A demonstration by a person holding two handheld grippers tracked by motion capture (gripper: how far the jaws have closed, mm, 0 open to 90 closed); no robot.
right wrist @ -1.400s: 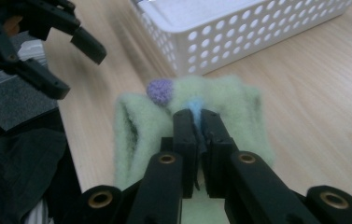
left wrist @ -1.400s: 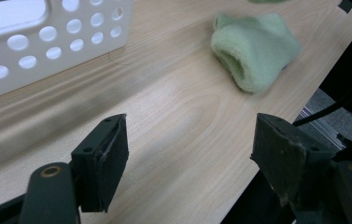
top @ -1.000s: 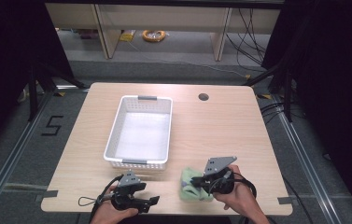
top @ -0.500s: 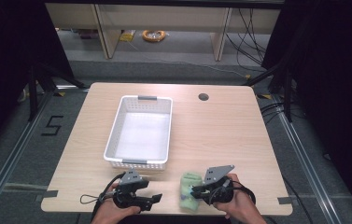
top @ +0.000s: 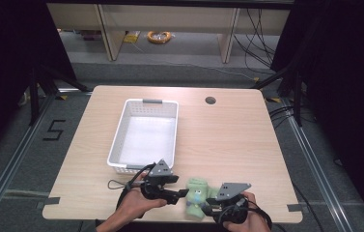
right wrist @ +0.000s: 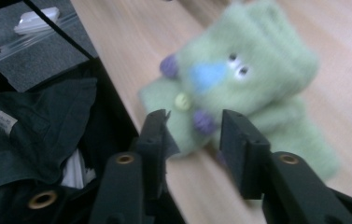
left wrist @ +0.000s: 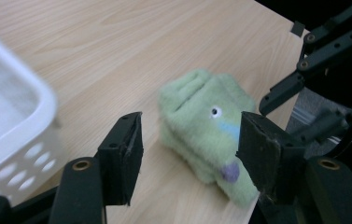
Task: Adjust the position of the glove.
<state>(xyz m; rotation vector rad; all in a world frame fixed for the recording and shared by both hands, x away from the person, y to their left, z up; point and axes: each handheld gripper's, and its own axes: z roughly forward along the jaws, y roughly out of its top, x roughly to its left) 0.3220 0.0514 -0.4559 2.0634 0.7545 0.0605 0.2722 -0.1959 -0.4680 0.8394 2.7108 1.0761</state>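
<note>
I see my left gripper (top: 182,194) low at the near edge in the high view, held in my left hand (top: 136,205) and pointing toward the right one; its jaws have just been closing and stand apart, the pads pressing on nothing. My right gripper (top: 207,208) sits just across from it in my right hand (top: 247,223), aimed back toward the left. Its jaws have just been opening, and through the blur they look clear of any grip.
</note>
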